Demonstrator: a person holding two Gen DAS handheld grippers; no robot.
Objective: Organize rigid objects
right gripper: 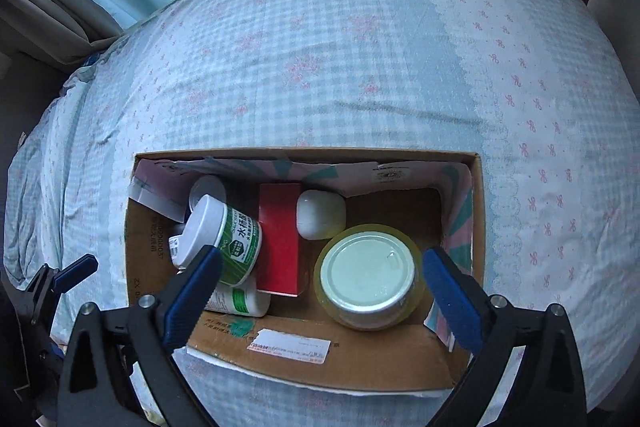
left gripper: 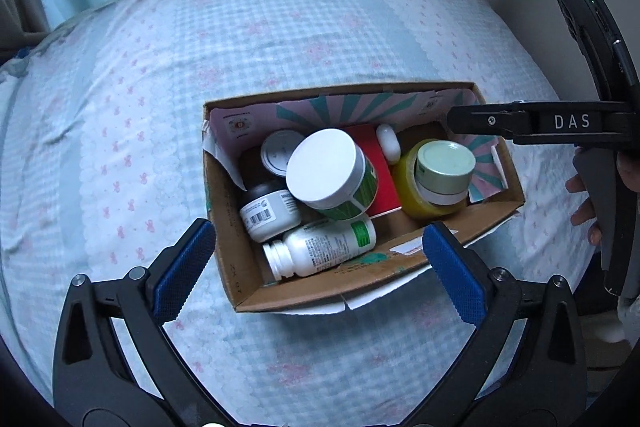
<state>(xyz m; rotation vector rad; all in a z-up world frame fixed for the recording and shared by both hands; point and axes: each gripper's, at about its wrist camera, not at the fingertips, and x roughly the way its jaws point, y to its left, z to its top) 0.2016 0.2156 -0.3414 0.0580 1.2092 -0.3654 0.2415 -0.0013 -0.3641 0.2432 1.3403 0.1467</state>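
From the left wrist view, the left tool [left gripper: 320, 259] hangs with its blue fingers spread wide and empty above the near end of the cardboard box [left gripper: 320, 291], which sits on the bed [left gripper: 280, 39]. Inside lie a white-lidded green jar [left gripper: 332, 175], a white bottle [left gripper: 320, 251] on its side, a dark jar [left gripper: 272, 211], a red box [left gripper: 380, 171] and a pale-lidded jar [left gripper: 442, 171] ringed by a yellow tape roll [left gripper: 408, 191]. The right tool enters from the right, its tip over the box's far corner.

From the right wrist view, the right tool [right gripper: 320, 303] is spread and empty over the same box [right gripper: 360, 359], the pale-lidded jar [right gripper: 370, 279] just below between its fingers
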